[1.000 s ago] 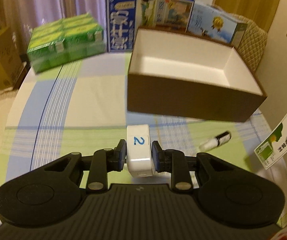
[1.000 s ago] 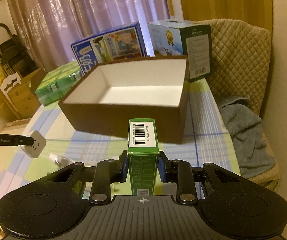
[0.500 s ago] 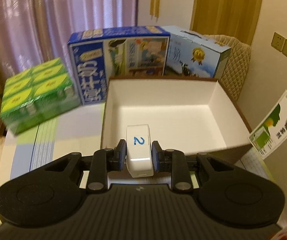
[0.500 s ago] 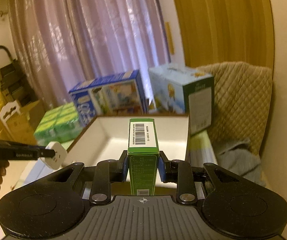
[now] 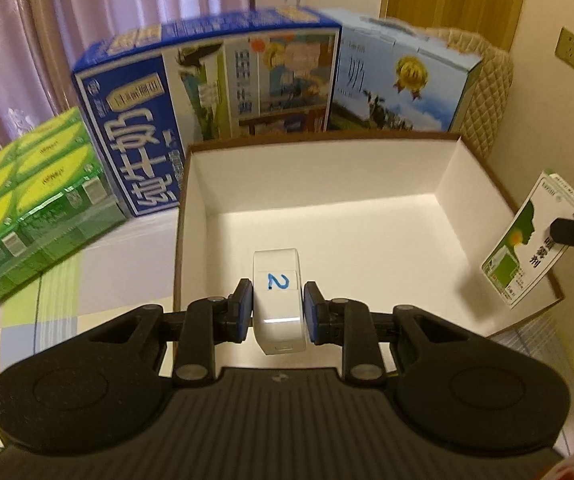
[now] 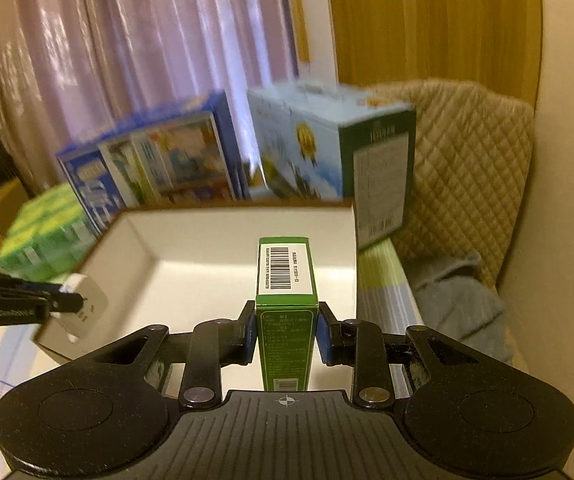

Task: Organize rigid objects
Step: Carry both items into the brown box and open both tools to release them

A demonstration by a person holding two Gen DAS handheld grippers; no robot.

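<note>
My left gripper (image 5: 278, 307) is shut on a white plug adapter (image 5: 279, 300) marked with a blue 2, held over the near left part of an open brown box with a white inside (image 5: 327, 216). My right gripper (image 6: 286, 330) is shut on a narrow green carton (image 6: 285, 280) with a barcode label, held above the box (image 6: 223, 256) near its right wall. The left wrist view catches that carton (image 5: 527, 240) at the box's right rim. In the right wrist view the adapter (image 6: 85, 308) hangs over the box's left rim. The box holds nothing.
Behind the box stand a dark blue milk carton case (image 5: 207, 112) and a light blue one (image 5: 399, 84). A shrink-wrapped pack of green cartons (image 5: 35, 200) lies at the left. A quilted chair (image 6: 459, 168) with a grey towel (image 6: 455, 308) stands at the right.
Both grippers have moved forward from in front of the box to over its open top, each still shut on its object. The box now fills the middle of both views.
</note>
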